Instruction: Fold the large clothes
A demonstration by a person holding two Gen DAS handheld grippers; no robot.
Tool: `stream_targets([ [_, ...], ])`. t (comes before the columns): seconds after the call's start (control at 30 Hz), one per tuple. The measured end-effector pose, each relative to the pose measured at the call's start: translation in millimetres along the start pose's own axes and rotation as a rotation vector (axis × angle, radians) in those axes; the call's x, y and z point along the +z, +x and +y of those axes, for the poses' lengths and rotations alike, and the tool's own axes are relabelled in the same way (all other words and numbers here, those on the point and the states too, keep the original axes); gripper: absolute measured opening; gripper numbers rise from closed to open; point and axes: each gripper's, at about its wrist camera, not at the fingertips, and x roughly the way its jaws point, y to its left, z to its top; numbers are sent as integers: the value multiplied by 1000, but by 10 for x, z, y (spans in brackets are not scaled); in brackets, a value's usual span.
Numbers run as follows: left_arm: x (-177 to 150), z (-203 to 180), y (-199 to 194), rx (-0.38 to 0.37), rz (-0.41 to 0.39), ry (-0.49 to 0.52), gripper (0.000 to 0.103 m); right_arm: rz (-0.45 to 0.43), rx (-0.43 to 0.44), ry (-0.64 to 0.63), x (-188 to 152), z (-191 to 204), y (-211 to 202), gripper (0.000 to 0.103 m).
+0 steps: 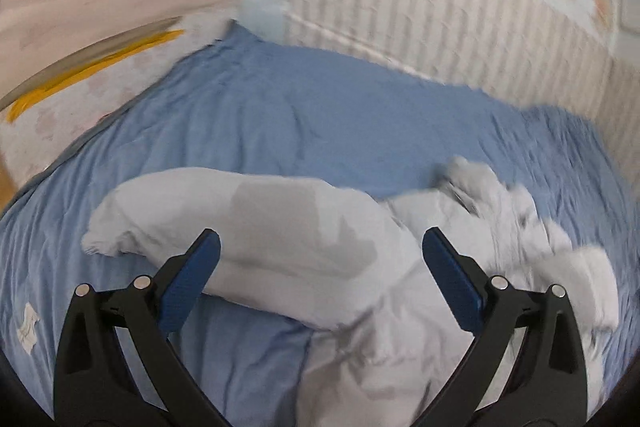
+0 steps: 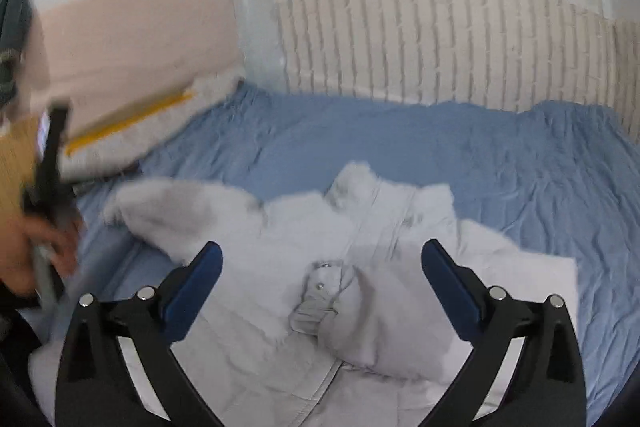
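Pale grey padded jacket [image 2: 320, 287] lies crumpled on a blue bedsheet [image 2: 400, 139], bare sheet open beyond it up to the slatted headboard [image 2: 440, 39]. Left gripper [image 1: 320, 251] and right gripper [image 2: 322, 263] hover above, jaws released, nothing grasped.

Left gripper [image 1: 320, 247], right gripper [image 2: 322, 257]: black angular arms, blue ribbed pads [image 2: 192, 291], silver round pivot pins. Hand [image 2: 24, 255] blurred.
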Motion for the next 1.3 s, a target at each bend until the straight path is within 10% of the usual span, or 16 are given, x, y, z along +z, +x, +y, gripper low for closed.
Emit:
stream_targets([
  [0.33, -548, -901, 65, -212, 113, 146, 100, -85, -253, 271, 224, -1197, -1016, 101],
  [0.53, -816, -1386, 229, -185, 173, 197, 100, -42, -413, 323, 93, -1699, -915, 101],
  [0.67, -888, -1574, 354, -116, 197, 219, 100, 53, -523, 142, 101, -1635, -729, 101],
  [1.03, -1151, -2264, 715, -137, 336, 193, 100, 11, -483, 240, 143, -1813, -1099, 101],
  [1.13, -1215, -2482, 903, -156, 379, 218, 89, 22, -422, 274, 99, -1812, -1043, 101],
  [1.2, -1198, -2532, 999, -197, 409, 193, 52, 27, -417, 270, 92, -1801, -1016, 101],
  [1.3, -1138, -2634, 1071, -202, 416, 243, 35, 38, -410, 269, 88, -1797, -987, 101],
])
